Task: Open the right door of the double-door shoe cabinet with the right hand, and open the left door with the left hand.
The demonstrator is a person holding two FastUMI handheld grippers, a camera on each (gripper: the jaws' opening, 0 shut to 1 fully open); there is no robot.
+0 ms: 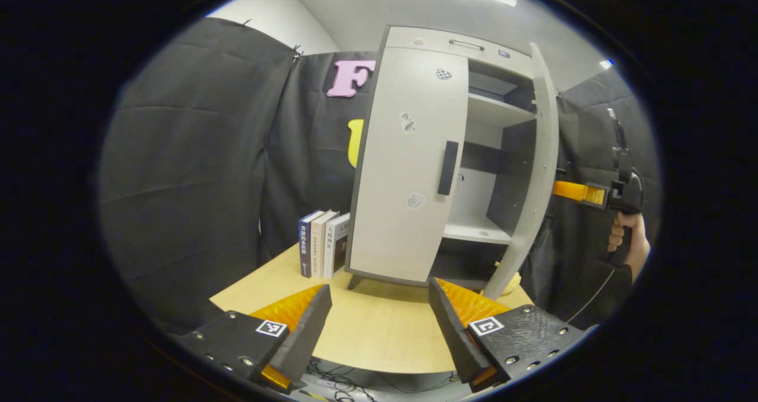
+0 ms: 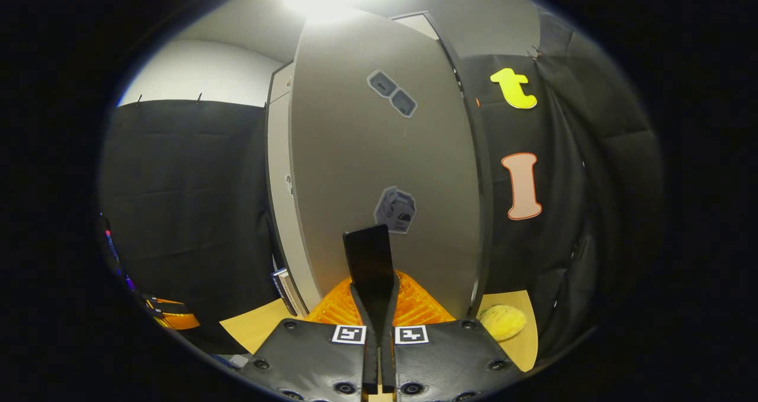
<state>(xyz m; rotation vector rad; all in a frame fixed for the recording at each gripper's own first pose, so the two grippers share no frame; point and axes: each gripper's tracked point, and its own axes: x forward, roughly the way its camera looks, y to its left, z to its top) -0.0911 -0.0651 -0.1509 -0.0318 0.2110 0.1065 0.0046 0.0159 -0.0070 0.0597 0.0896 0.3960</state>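
Note:
The grey shoe cabinet (image 1: 408, 153) stands on a wooden table. Its left door (image 1: 402, 212) is closed, with a dark vertical handle (image 1: 448, 168) at its inner edge. The right door (image 1: 536, 171) is swung out, baring the shelves (image 1: 479, 227). My left gripper (image 1: 379, 289) is open, low over the table in front of the left door and short of its handle. In the right gripper view the right door (image 2: 385, 153) is close up, and my right gripper (image 2: 374, 298) is shut on its black handle (image 2: 368, 257). Past the open door, the right gripper (image 1: 592, 193) and the hand (image 1: 628, 242) holding it are visible.
Three books (image 1: 323, 242) stand upright on the table (image 1: 379, 337) to the left of the cabinet. A yellow object (image 2: 502, 321) lies on the table by the foot of the open door. Black cloth walls close in the booth on all sides.

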